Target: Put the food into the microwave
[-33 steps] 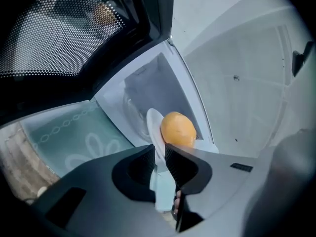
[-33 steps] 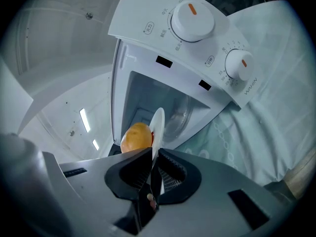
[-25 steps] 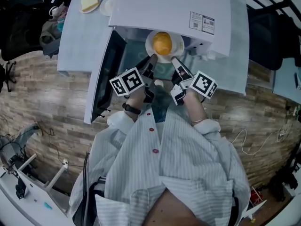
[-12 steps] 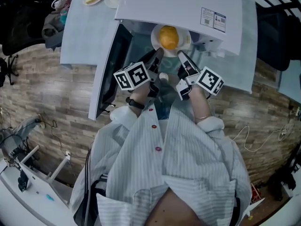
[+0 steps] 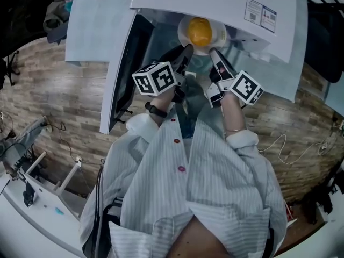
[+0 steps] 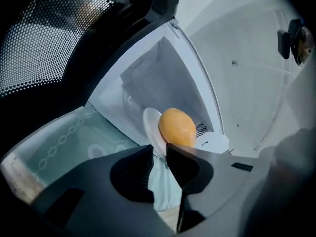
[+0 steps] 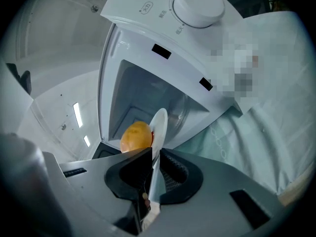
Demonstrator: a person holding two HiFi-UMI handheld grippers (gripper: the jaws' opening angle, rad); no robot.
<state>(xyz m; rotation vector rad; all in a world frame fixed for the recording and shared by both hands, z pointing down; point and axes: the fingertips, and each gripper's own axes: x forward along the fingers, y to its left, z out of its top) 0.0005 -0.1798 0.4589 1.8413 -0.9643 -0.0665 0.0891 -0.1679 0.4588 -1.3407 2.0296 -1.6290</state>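
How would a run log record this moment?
stage: plate with yellow food at open microwave mouth | left tool: jaws opening, plate rim between | right tool: shut on plate rim

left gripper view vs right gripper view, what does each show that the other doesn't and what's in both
Only the left gripper view: the dark door with its dotted mesh window, and the left gripper, jaws opening with the rim of the round white plate at the gap between their tips.
Only the right gripper view: the round white control knob with an orange mark, and the right gripper clamped on that plate's rim.
Both: the plate, the orange-yellow oval food on it, the open white microwave, the pale green patterned cloth.
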